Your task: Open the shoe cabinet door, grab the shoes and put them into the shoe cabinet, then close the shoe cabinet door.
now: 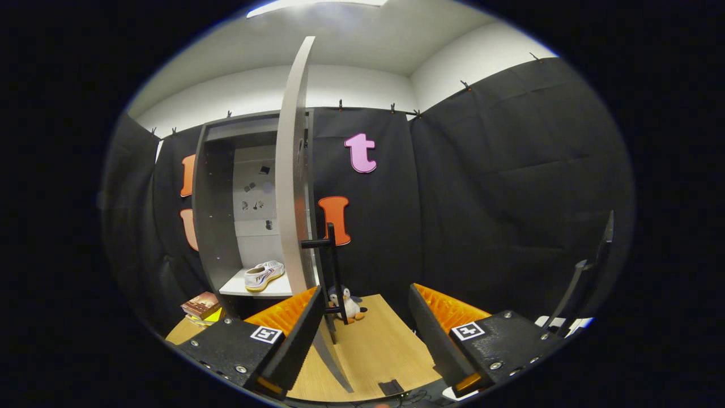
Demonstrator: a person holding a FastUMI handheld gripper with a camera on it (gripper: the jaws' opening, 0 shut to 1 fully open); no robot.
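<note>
The jaws [362,340] sit nearest, released and spread wide with nothing between them; they reach level and forward over the wooden table [374,351]. The edge of the open shoe cabinet door [293,187] stands between the fingers, close to the left one, seen almost edge-on and rising upright from the table. A black bar handle [334,266] runs vertically along the door's right face, just ahead of the left finger.

Left of that finger, some books [201,306] lie stacked at the table's corner. Beyond them stands the shoe cabinet [212,215], tall and open toward the camera. On its lower shelf [255,289] rests one white shoe [263,275], lying on its sole with its long axis running diagonally, the opening nearer the camera and leftward, the other end pointing right and deeper toward the door. Just right of the handle's foot a small penguin toy [346,304] stands upright on the table. Far right, beyond the right finger, a thin dark stand [589,272] leans.
</note>
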